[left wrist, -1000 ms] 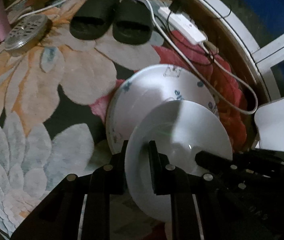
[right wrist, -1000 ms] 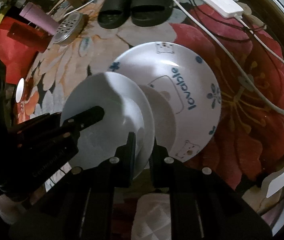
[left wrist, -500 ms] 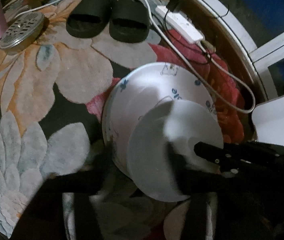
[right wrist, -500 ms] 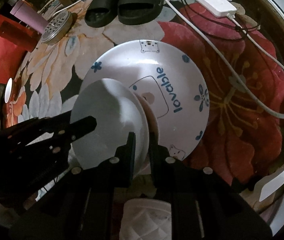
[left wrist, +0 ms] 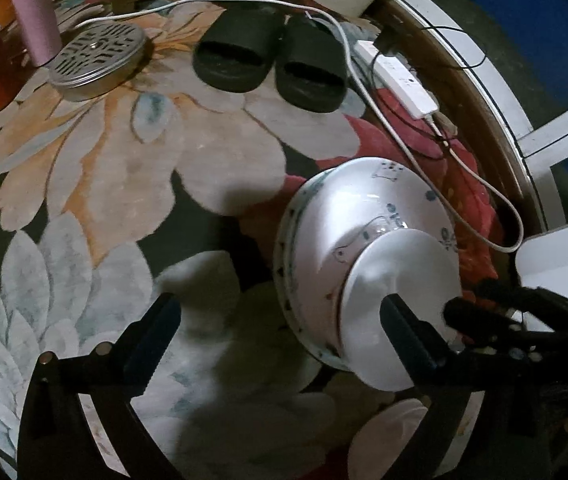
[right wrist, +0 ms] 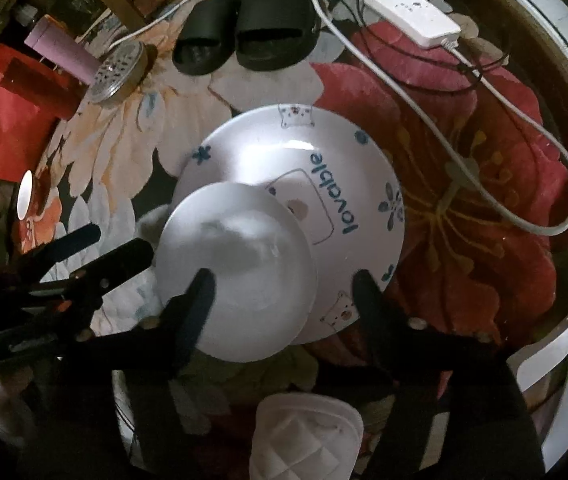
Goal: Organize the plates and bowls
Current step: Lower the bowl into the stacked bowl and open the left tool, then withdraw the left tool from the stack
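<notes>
A small plain white plate (right wrist: 235, 256) lies on a large white plate (right wrist: 324, 152) printed with "lovable" and bears, on the flowered rug. The jaws of my right gripper (right wrist: 284, 280) are opening. They straddle the small plate's near rim, and the pads are off it. My left gripper (left wrist: 277, 312) is also opening, wide, to the left of the stack. Its right finger (left wrist: 404, 332) stands in front of the small plate (left wrist: 400, 280) and rug shows between the fingers. The large plate (left wrist: 364, 208) sits under the small one. Each gripper shows dark at the other view's edge.
Black slippers (left wrist: 271, 64), a perforated metal lid (left wrist: 95, 56) and a pink cup (left wrist: 35, 20) lie at the rug's far side. A white power strip (left wrist: 396, 80) and its cable (left wrist: 484, 200) run past the plates on the right. A white quilted dish (right wrist: 308, 432) sits close below.
Both grippers were shut on the small plate's rim and have opened. The plate now rests on the large plate. My left gripper has drawn away to the left.
</notes>
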`<state>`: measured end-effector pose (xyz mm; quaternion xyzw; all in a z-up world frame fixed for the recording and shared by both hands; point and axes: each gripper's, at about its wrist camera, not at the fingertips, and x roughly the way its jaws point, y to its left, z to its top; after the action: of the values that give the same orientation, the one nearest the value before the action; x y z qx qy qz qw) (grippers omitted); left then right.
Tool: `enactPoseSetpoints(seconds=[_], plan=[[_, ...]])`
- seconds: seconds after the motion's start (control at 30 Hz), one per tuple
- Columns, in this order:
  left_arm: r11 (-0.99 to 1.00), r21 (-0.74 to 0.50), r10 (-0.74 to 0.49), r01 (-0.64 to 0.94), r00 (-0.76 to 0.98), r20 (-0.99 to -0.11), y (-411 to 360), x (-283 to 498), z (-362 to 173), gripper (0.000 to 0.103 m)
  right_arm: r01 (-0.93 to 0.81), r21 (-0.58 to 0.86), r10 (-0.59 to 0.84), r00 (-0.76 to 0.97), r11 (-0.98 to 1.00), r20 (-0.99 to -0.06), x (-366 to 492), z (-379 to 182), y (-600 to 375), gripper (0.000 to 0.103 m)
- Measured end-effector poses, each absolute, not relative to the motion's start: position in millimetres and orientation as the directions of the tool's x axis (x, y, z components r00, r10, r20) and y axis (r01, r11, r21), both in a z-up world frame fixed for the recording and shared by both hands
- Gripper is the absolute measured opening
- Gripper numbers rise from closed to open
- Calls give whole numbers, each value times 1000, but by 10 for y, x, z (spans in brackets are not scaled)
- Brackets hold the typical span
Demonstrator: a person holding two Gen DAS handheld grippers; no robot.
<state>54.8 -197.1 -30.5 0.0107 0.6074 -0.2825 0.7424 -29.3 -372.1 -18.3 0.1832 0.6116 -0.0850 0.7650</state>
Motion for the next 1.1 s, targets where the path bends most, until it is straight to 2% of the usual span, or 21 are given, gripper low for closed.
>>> enactPoseSetpoints(seconds=[0.07,0.1,0.9,1.1], plan=[[843,-324,-403,430,104,-909,-1938,552,-309,100,360,177,91,243,916,-966,-280,-178,-3721,91],[843,-323,-401,430,104,-910,-1932,551,-311,100,363,182,96,244,914,-965,-274,-182,-3720,91],[856,-303,-379,418,110,-919,-1733,572,-300,100,352,185,109,226,917,-968,-196,-237,-3573,92],[862,-300,-376,409,117,-919,-1673,591,-308,100,341,178,104,224,923,-969,-157,-250,-3538,96]])
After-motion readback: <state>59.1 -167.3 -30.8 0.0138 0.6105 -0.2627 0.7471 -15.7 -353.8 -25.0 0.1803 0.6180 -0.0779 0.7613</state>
